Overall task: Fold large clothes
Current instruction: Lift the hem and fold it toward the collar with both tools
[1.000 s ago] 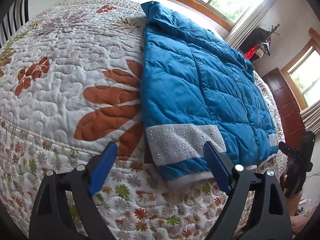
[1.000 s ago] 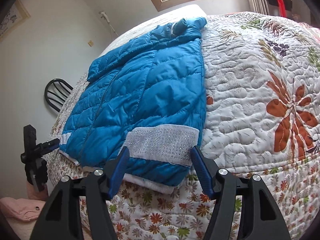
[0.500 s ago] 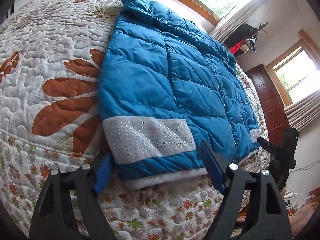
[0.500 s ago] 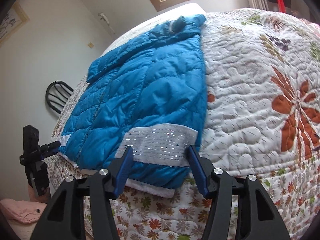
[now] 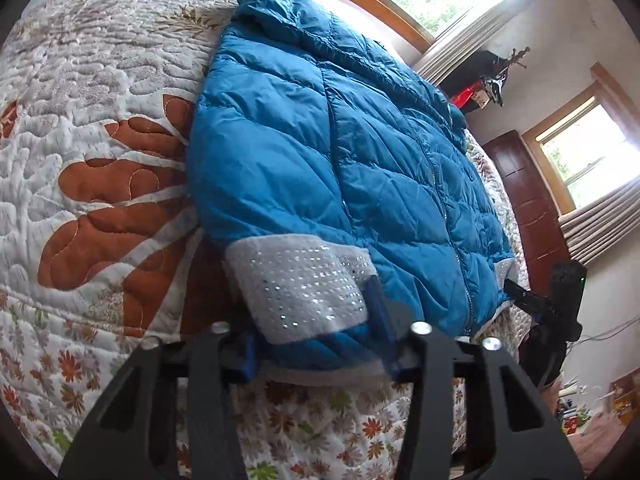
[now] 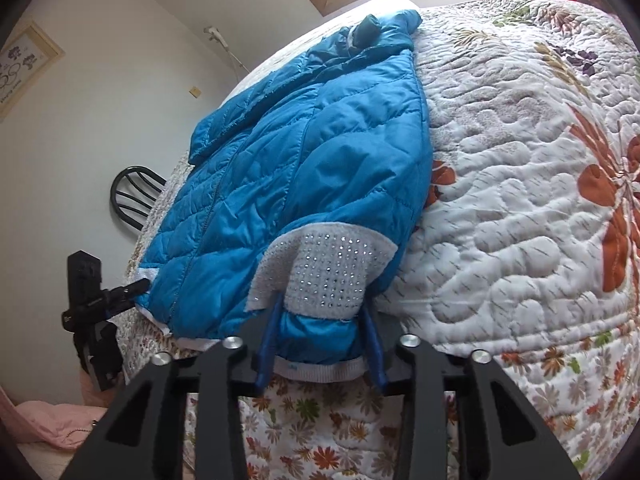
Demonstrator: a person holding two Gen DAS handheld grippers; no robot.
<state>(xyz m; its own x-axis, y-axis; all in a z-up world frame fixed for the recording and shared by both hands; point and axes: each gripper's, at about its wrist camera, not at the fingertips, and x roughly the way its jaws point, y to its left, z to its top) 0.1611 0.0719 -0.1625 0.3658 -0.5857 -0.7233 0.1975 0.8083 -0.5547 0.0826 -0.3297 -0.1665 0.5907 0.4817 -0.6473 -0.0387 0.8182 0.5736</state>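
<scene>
We pinch the blue quilted puffer jacket (image 5: 320, 152) hem between both closing grippers (left gripper (image 5: 314, 340), right gripper (image 6: 322, 340)) to lift and fold it.

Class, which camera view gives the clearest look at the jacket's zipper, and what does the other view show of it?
The left wrist view: the zipper runs in full down the open middle of the blue jacket. In the right wrist view the zipper sits toward the jacket's far side, foreshortened, a thinner line among the quilting.
</scene>
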